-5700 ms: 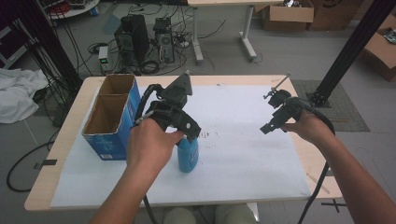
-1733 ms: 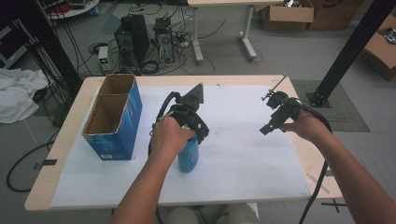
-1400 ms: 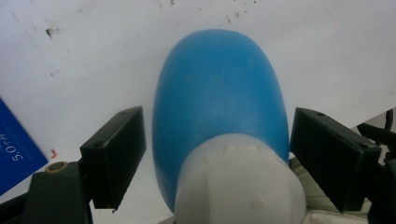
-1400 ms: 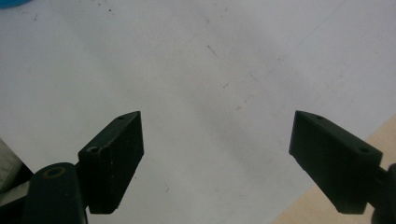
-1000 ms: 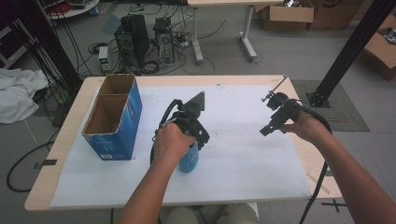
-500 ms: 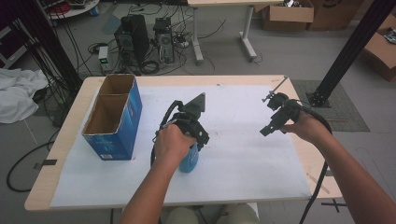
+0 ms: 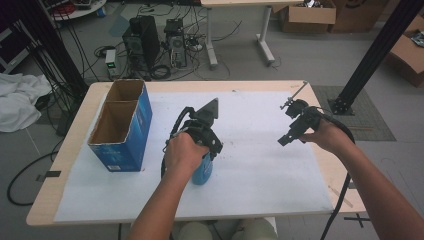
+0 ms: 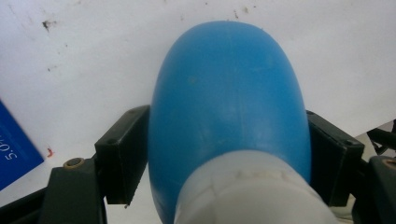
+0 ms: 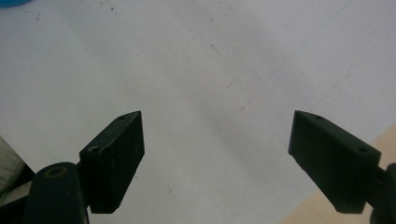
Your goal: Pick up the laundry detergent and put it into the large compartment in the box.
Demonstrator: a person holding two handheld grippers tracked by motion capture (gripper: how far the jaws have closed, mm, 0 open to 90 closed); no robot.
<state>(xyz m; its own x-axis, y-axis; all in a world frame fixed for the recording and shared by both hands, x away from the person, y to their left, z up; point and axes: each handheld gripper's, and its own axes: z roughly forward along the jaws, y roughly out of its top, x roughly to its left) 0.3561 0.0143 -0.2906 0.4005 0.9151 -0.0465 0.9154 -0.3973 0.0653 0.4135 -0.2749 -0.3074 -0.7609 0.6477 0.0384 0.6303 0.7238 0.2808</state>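
Blue bottle point(image 8: 229, 102) pinched between left gripper point(image 8: 229, 154) jaws near centre of table point(image 7: 320, 170); right gripper point(image 9: 229, 154) jaws spread over white sheet point(image 9: 196, 70); two-compartment blue box point(image 7: 122, 125) at left, compartments bare.

A wooden surface point(image 7: 320, 165) carried a white paper sheet point(image 7: 260, 165). On the floor beyond it stood computer towers point(image 7: 155, 42) among tangled cables point(image 7: 220, 30), with cardboard boxes point(image 7: 307, 12) far right.

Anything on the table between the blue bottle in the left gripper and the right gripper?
Nothing: in the high view, only bare white paper lies between the blue bottle and the right gripper. The right gripper view shows the same paper between its open jaws.
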